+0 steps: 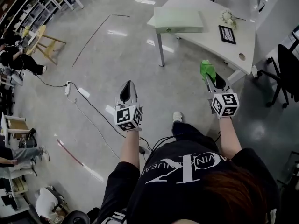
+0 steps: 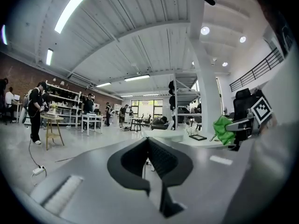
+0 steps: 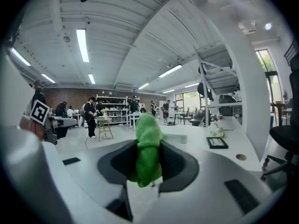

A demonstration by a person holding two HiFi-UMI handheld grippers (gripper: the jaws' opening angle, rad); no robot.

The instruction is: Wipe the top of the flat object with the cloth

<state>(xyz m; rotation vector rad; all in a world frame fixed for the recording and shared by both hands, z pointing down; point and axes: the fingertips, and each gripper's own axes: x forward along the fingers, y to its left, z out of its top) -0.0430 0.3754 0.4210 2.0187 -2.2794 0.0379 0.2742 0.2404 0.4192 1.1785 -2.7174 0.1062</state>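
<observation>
Facing the worktop (image 1: 205, 38), I hold the green cloth (image 1: 206, 70) clamped in my right claw (image 3: 148, 148); my left claw (image 2: 148, 141) is pressed together, empty. The flat object (image 1: 179, 18) lies well ahead, on the worktop's corner. Bunched like this, the cloth could slip free once dragged.

Ahead of me stands the white angled table (image 1: 201, 40). At its left end lies a pale green flat box (image 1: 180, 18). Further right, a small black picture frame (image 1: 227, 34) lies flat, and a bunch of white flowers (image 1: 228, 17) sits just beyond it. Off to my left, on the grey polished floor (image 1: 117, 59), lies a white power strip (image 1: 67, 88) with its cable trailing.
</observation>
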